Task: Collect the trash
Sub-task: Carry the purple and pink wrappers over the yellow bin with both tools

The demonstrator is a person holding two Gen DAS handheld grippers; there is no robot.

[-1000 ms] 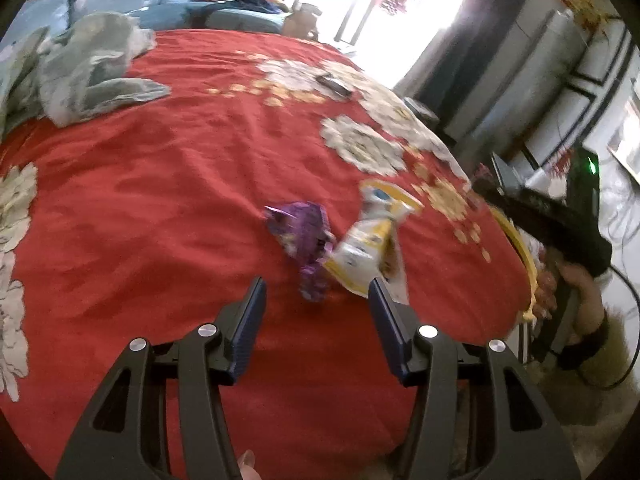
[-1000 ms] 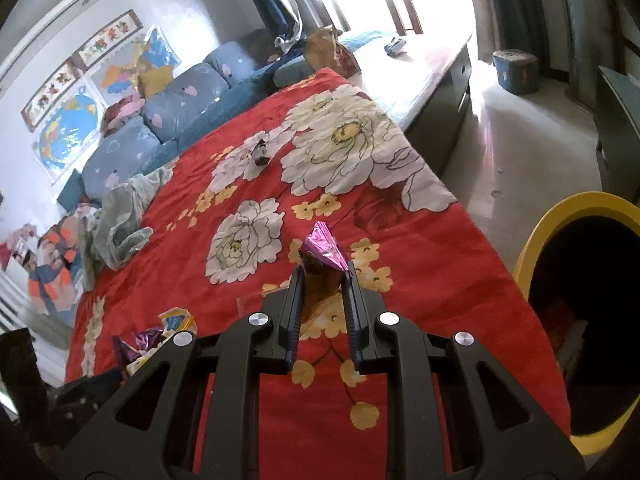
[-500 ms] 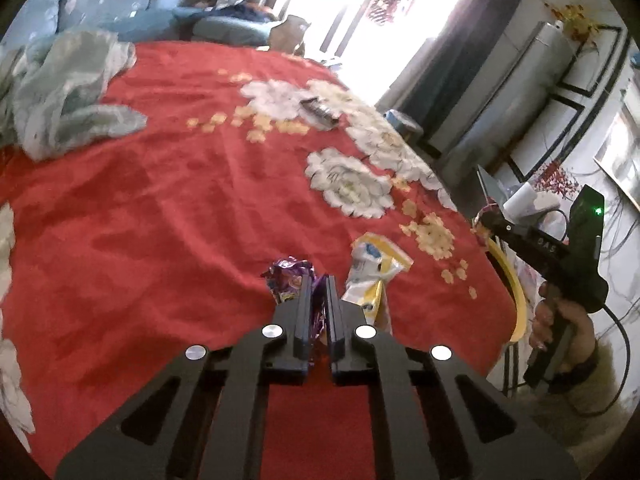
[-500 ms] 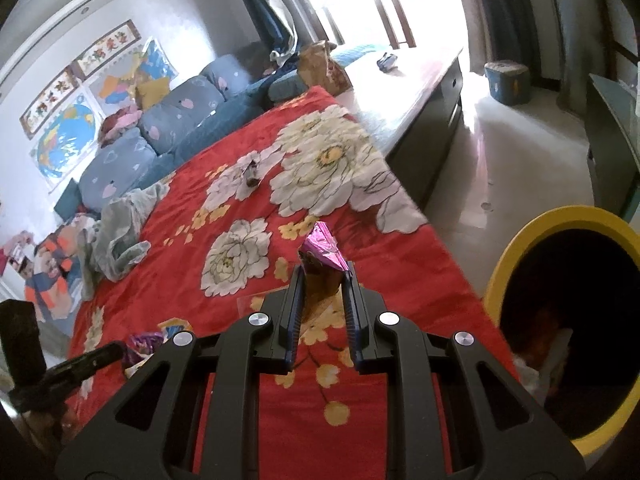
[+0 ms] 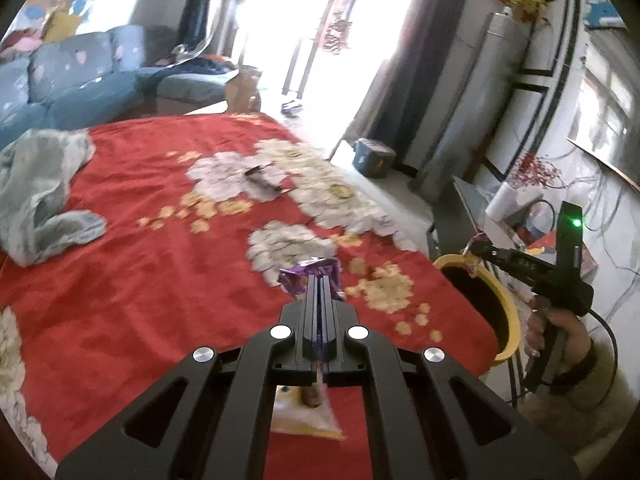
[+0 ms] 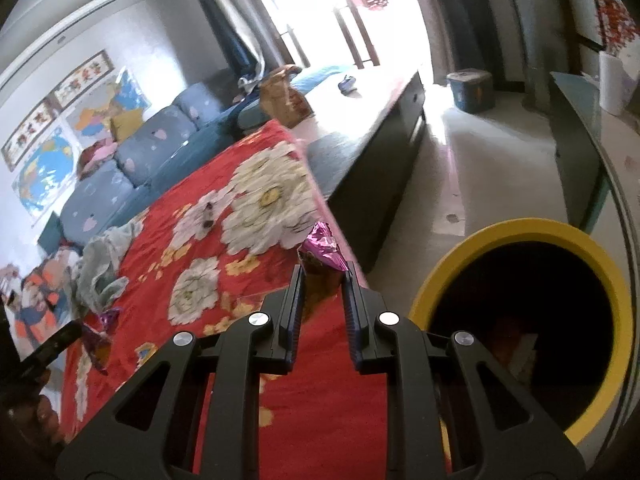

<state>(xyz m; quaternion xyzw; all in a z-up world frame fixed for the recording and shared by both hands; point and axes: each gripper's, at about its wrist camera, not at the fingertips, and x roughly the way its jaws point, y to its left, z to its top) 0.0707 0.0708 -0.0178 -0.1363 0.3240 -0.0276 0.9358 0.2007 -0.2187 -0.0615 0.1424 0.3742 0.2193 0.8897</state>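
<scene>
Both tools are loaded, so the step in hand looks like the carry to the yellow bin (image 6: 528, 322), whose dark mouth fills the lower right of the right wrist view. The right gripper (image 6: 322, 280) is clamped on a crumpled pink foil wrapper (image 6: 322, 246) that sticks up past its fingertips at the middle of the frame, above the edge of the red flowered blanket (image 6: 192, 248) and just left of the bin's rim. The left gripper (image 5: 320, 284) has its jaws pressed together on a thin purple wrapper (image 5: 298, 276), which fans out beyond the tips at the centre of the left wrist view; the bin (image 5: 508, 320) sits at the right of that frame, beside the bed, with the right gripper (image 5: 476, 246) hanging over its rim. To do this well, the person should bring the pink foil fully over the dark opening before letting go, since light foil tends to flutter and could catch on the rim or drop to the floor. Pointing the tips down into the mouth would probably help it fall clean. The purple wrapper is pinched by a narrow strip, so a steady carry without shaking seems wise, or it may slide out over the blanket. The two tools should go to the bin one after the other to keep from knocking together. More rubbish remains: a yellow and white packet (image 5: 306, 416) lies under the left tool at the bottom of its frame, and a dark wrapper (image 5: 262, 178) rests on the white flowers farther up.
</scene>
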